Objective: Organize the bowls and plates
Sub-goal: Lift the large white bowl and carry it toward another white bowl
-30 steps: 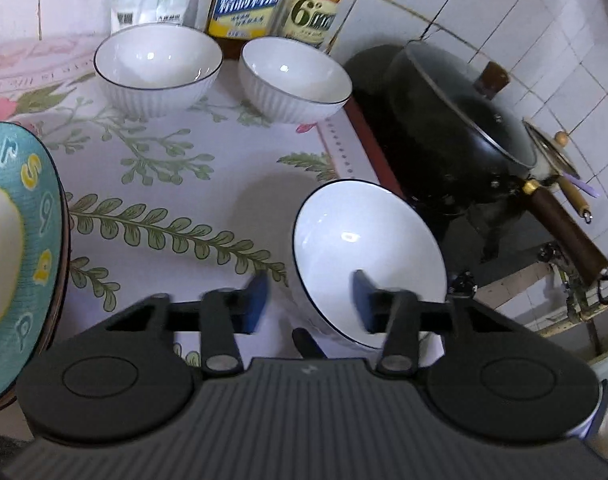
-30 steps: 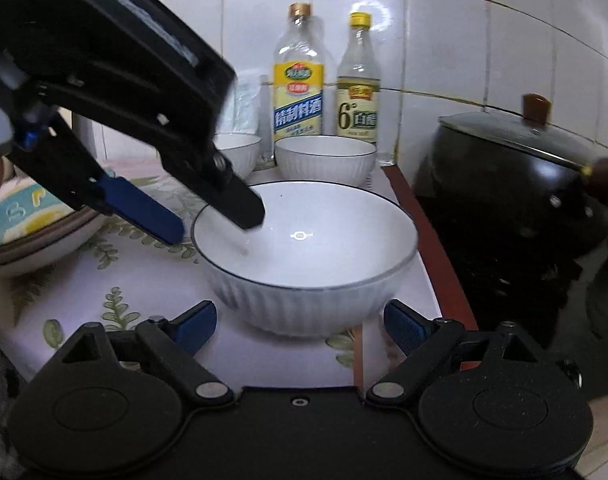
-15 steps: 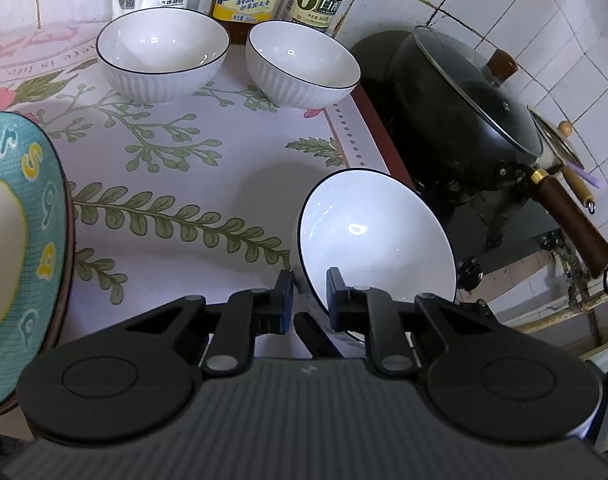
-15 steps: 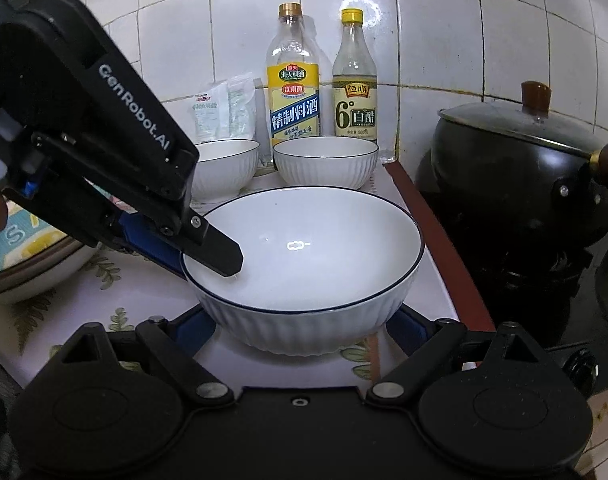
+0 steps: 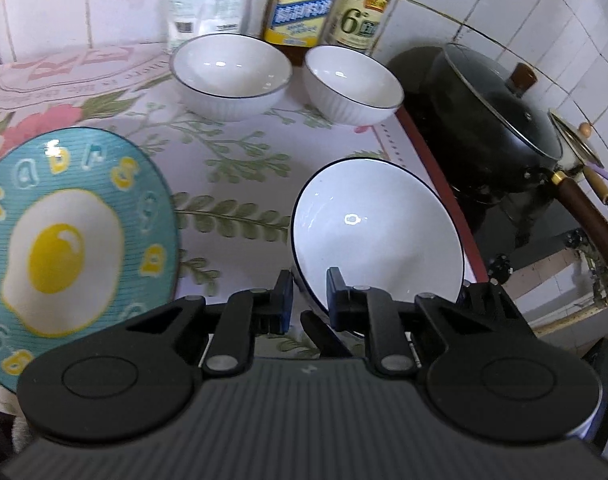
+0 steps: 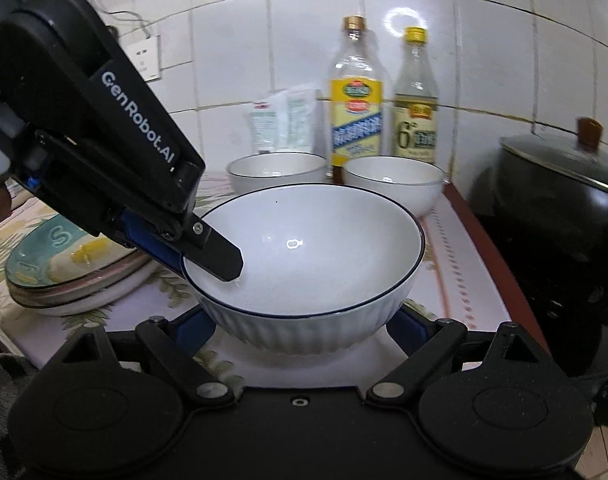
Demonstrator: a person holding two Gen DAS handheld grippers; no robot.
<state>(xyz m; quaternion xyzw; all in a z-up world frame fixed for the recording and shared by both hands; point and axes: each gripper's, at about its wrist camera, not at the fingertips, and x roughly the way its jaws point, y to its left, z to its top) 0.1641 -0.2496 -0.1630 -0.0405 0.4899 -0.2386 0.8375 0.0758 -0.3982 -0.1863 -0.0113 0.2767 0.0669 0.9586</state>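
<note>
A: Our left gripper (image 5: pixel 309 300) is pinched nearly closed on the near rim of the large bowl (image 5: pixel 378 236), one pad inside, one outside. The right gripper (image 6: pixel 304 328) stands wide, fingers on either side of the bowl's base; we can't tell whether they press.

B: So we keep the bowl level and carry it slowly; a rim pinch can slip.

A: The left points steeply down, the right shallower. Ahead of us sit the two smaller bowls (image 5: pixel 232 76); the stacked plates (image 5: pixel 72 248) lie left of the left gripper.

Three white bowls (image 5: pixel 378 236), two bottles (image 6: pixel 357 116), one egg-print plate (image 5: pixel 68 236), one lidded pot (image 5: pixel 492 128).
</note>
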